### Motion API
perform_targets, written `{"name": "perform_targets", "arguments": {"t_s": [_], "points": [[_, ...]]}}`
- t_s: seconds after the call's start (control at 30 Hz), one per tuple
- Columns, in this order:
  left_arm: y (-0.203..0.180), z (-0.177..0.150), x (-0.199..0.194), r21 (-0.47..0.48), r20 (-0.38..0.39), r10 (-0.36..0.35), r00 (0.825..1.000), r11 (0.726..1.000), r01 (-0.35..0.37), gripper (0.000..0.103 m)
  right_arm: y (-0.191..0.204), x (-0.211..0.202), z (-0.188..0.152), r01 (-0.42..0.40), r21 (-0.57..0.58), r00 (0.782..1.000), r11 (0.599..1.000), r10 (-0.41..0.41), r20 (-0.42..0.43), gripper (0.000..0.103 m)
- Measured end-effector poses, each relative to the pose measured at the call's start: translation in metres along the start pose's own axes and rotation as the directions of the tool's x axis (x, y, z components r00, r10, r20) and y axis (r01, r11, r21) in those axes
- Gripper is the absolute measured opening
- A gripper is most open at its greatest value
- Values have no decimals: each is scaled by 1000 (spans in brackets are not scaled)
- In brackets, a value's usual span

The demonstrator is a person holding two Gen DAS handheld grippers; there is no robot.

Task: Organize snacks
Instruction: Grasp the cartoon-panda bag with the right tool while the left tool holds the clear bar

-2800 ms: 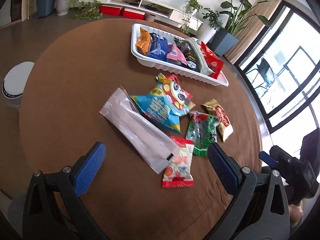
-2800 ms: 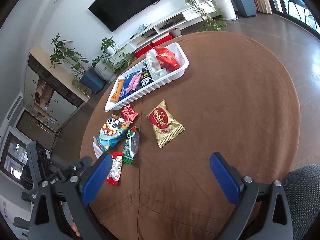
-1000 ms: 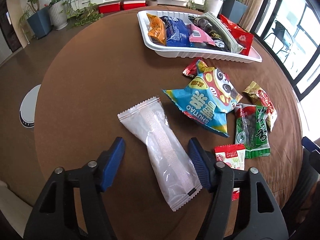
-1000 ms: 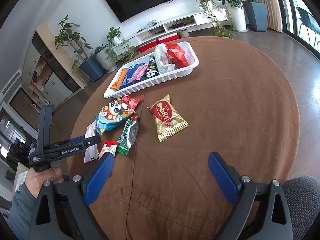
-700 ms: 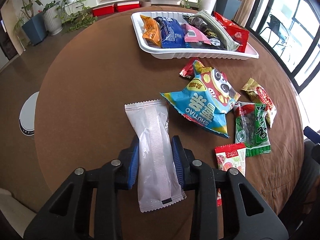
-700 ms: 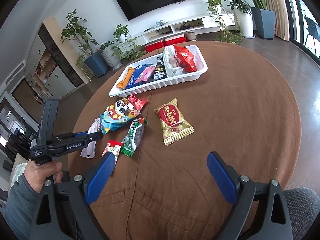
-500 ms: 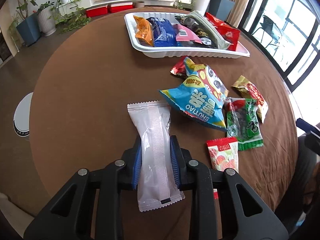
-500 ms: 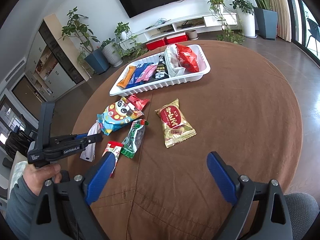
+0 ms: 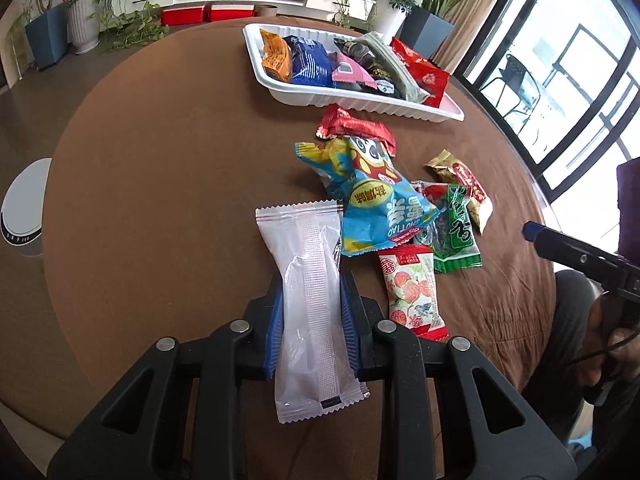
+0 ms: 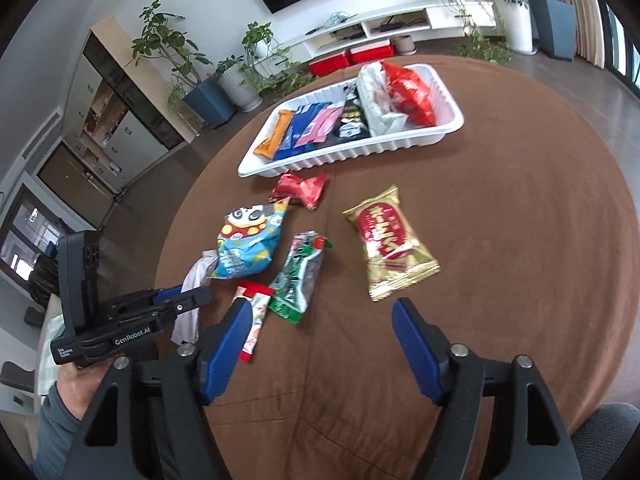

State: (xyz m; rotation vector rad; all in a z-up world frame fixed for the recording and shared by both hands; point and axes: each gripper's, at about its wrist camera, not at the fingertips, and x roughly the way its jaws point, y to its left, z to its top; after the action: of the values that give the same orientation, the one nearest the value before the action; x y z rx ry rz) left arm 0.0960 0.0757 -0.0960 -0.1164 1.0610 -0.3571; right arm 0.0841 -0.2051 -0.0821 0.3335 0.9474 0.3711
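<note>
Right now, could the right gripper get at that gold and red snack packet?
Probably yes. The right gripper is open, and the gold and red snack packet lies flat just ahead on the brown tablecloth, apart from the other packets, with nothing between them.

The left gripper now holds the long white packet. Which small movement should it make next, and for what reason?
Probably lift it a little, then carry it toward the white tray. The left gripper is shut on the white packet, whose far end lies beside the blue panda bag. The tray already holds sorted snacks.
</note>
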Motion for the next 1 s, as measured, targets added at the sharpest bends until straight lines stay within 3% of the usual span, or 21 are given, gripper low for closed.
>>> {"name": "perform_targets", "arguments": {"t_s": [0.27,0.43,0.73,1.0], "points": [[12,-7,-16,-64,48,-50,998,997,53,24,18,15,14,-68,18,997,998,68,-31,71],[17,-8,-21,-85,68,-62,996,994,68,24,51,28,28,-78,-83,996,993,75,-46,71],[27,-16,-28,-124,95,-82,992,988,94,24,87,91,52,-22,-164,986,986,-5,-167,71],[36,-21,-33,-155,111,-104,988,980,121,24,87,131,58,29,-180,968,983,-72,-239,68]]}}
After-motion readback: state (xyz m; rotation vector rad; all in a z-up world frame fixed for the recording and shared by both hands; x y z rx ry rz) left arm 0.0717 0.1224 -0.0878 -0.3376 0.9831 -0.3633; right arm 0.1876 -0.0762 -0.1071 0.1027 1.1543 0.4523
